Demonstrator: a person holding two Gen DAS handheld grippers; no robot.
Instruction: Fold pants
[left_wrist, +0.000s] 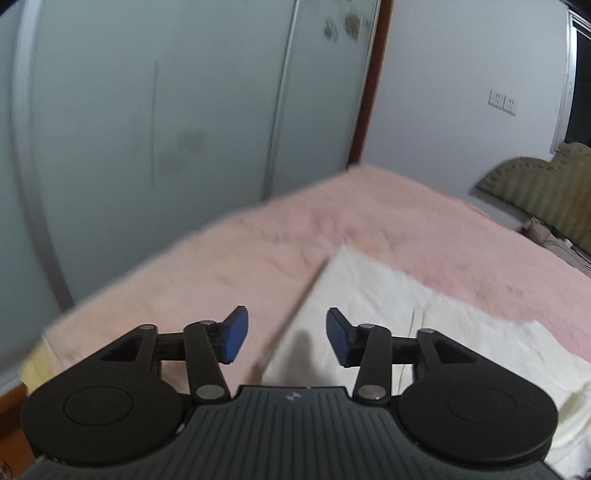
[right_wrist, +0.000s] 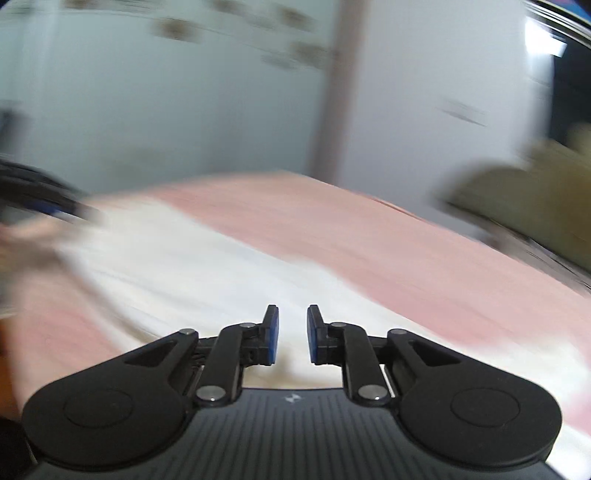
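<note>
cream-white pants (left_wrist: 388, 306) (folded, edges straight) flat on pink bed cover (left_wrist: 229, 258)

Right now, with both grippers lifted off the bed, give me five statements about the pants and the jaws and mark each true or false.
1. The pants are cream-white and lie on a pink blanket. True.
2. The left gripper has cloth clamped in its jaws. False: its jaws stand apart with nothing between them.
3. The right gripper has its jaws pressed fully together. False: a narrow gap shows, with no cloth in it.
4. The pants hang over the bed's edge in the left wrist view. False: there they lie flat on the blanket.
5. The right wrist view is blurred. True.
</note>
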